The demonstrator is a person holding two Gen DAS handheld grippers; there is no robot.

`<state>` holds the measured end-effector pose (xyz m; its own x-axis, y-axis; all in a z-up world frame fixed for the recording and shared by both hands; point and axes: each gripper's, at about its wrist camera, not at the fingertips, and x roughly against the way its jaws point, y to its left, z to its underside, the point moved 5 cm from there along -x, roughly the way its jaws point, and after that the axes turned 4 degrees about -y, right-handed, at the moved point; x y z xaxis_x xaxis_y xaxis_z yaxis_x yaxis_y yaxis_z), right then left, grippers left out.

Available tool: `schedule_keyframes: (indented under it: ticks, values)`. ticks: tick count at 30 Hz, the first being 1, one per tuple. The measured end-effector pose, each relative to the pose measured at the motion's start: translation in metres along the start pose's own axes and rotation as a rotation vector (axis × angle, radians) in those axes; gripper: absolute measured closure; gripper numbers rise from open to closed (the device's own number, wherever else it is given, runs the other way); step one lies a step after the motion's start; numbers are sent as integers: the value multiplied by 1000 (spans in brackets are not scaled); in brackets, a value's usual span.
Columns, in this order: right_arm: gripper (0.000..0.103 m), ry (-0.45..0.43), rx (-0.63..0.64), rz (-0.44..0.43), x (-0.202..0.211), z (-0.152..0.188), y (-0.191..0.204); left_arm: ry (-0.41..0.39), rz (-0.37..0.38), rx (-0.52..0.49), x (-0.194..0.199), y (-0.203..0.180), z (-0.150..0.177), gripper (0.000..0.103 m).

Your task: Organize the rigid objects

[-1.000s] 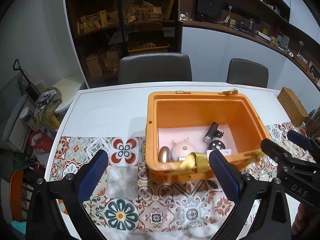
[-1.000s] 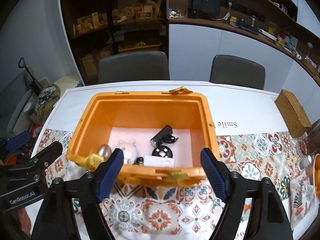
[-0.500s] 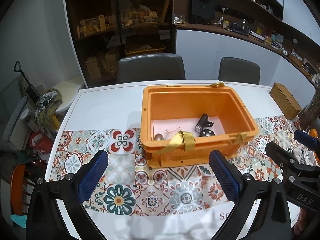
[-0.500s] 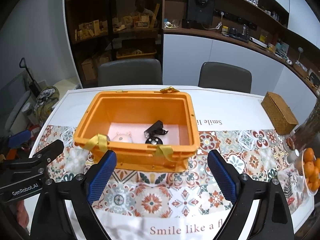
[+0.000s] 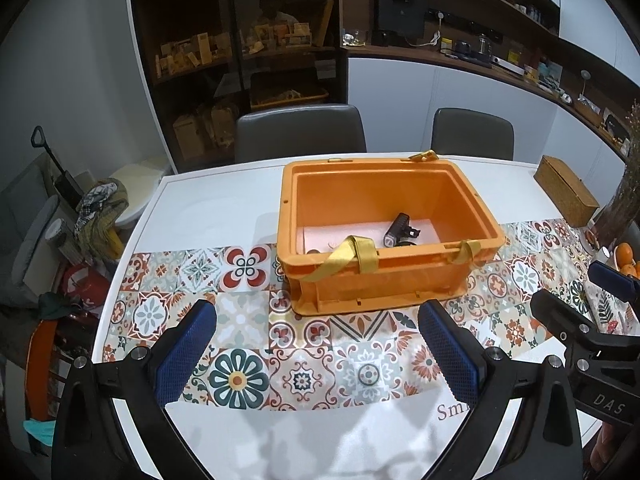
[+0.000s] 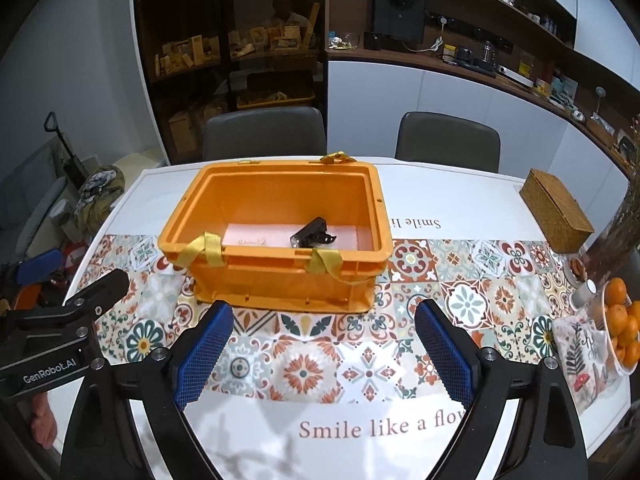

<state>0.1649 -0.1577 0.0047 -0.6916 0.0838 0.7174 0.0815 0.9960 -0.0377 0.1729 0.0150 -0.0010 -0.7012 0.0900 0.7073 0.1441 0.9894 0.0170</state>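
Orange crate (image 6: 280, 280) holds a black gadget (image 6: 312, 234), perhaps; both grippers' jaws apart, empty.

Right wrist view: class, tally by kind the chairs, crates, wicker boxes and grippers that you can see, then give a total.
Chairs: 2
Orange crate: 1
Wicker box: 1
Grippers: 2, the left gripper and the right gripper
Total: 6
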Motion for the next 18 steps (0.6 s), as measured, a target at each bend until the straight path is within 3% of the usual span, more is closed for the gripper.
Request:
schedule_keyframes:
  ticks: [18]
  values:
    - [11,14,-14,-12,6,14,-6,15,-11,10,7,1,15,0]
